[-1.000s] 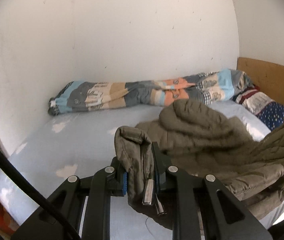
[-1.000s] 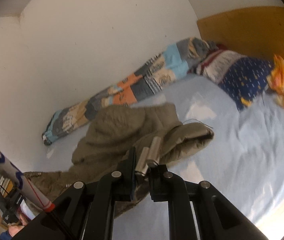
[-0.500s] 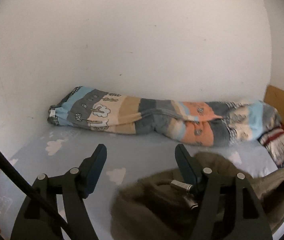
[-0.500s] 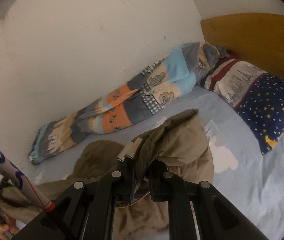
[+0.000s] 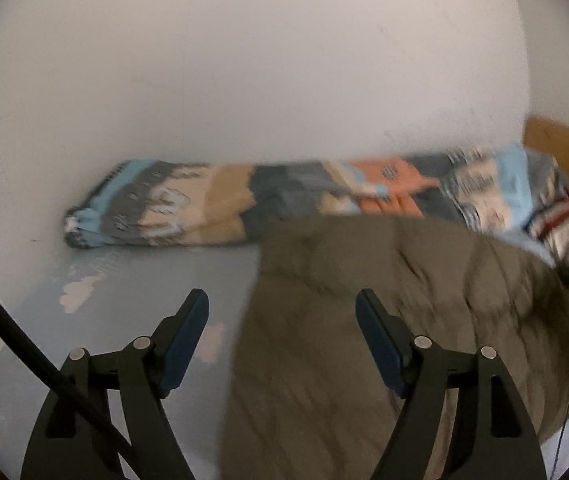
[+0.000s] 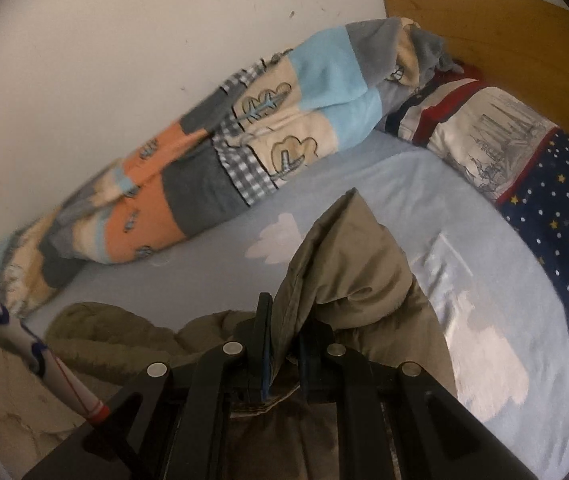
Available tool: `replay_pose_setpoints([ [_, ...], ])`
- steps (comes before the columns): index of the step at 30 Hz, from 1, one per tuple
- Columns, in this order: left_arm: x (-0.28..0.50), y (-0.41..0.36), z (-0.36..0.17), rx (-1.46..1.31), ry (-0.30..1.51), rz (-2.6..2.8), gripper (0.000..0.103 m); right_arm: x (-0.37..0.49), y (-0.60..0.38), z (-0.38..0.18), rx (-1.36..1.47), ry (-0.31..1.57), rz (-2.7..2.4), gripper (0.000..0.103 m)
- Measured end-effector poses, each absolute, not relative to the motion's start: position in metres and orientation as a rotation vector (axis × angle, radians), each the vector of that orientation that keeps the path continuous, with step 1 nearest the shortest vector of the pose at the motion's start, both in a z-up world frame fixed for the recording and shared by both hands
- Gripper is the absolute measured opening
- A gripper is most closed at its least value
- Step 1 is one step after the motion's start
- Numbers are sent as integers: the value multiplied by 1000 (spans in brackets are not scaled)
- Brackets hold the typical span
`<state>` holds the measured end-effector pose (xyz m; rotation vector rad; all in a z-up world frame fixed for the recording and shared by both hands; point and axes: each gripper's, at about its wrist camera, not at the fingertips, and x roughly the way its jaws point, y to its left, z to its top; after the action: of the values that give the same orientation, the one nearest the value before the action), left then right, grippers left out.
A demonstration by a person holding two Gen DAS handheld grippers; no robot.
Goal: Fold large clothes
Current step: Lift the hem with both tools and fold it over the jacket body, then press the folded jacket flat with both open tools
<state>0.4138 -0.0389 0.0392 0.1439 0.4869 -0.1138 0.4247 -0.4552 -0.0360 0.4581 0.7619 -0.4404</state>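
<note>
Left gripper (image 5: 282, 304): we see its fingers (image 5: 188, 332) spread and still widening, pads clear of the cloth; the olive jacket (image 5: 384, 320) lies under and between them without being pinched. View is motion-blurred. Right gripper (image 6: 284, 336): fingers pressed together, pinching a fold of the olive jacket (image 6: 348, 256), which bunches up in a peak just ahead of the tips. Rest of the jacket lies spread on the bed (image 6: 484, 208), on the light blue cloud-print sheet, toward the near edge. Rolled patchwork blanket (image 6: 212, 160) runs along the bed's far edge against the white wall (image 5: 244, 60). Star-print pillow (image 6: 556, 208) sits at the head end by the wooden headboard (image 6: 484, 20).
</note>
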Motion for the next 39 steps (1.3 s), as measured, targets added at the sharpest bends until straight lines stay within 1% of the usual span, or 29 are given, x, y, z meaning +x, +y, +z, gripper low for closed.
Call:
replay_pose_setpoints([
  [3,415,-71,8,206,527,-165,75,436,-464,-53,493,800,-447,12],
  [5,417,-91,-7,258,559,-188,75,439,-471,-60,535,828,-420,15],
  [7,422,-106,-24,294,588,-199,75,433,-475,-59,574,804,-381,23],
  [9,429,-111,-37,302,607,-184,75,421,-479,-53,624,771,-341,43],
  [10,432,-111,-44,295,620,-176,75,413,-481,-48,641,747,-328,48],
  [11,435,-110,-50,284,633,-171,75,402,-482,-43,653,723,-314,59],
  [12,437,-109,-55,276,639,-168,75,392,-481,-36,657,704,-294,65],
  [15,440,-105,-62,262,649,-161,76,368,-467,-21,600,689,-241,65],
  [19,451,-104,-74,255,695,-150,79,352,-421,-24,424,752,-169,65],
  [22,456,-101,-80,238,723,-148,82,359,-382,-47,249,827,-174,65],
  [23,457,-100,-83,234,725,-147,82,364,-373,-58,209,853,-188,66],
  [24,458,-100,-83,232,728,-146,82,370,-366,-69,162,873,-213,70],
  [26,462,-99,-86,229,736,-142,83,381,-360,-87,101,898,-236,71],
  [29,472,-100,-92,225,764,-122,88,396,-374,-105,182,942,-229,73],
  [33,475,-97,-88,219,853,-82,89,402,-381,-109,234,991,-243,74],
  [36,443,-91,-69,191,833,-72,89,386,-377,-90,274,998,-312,75],
  [39,397,-86,-53,179,790,-101,89,346,-365,-58,368,896,-277,75],
])
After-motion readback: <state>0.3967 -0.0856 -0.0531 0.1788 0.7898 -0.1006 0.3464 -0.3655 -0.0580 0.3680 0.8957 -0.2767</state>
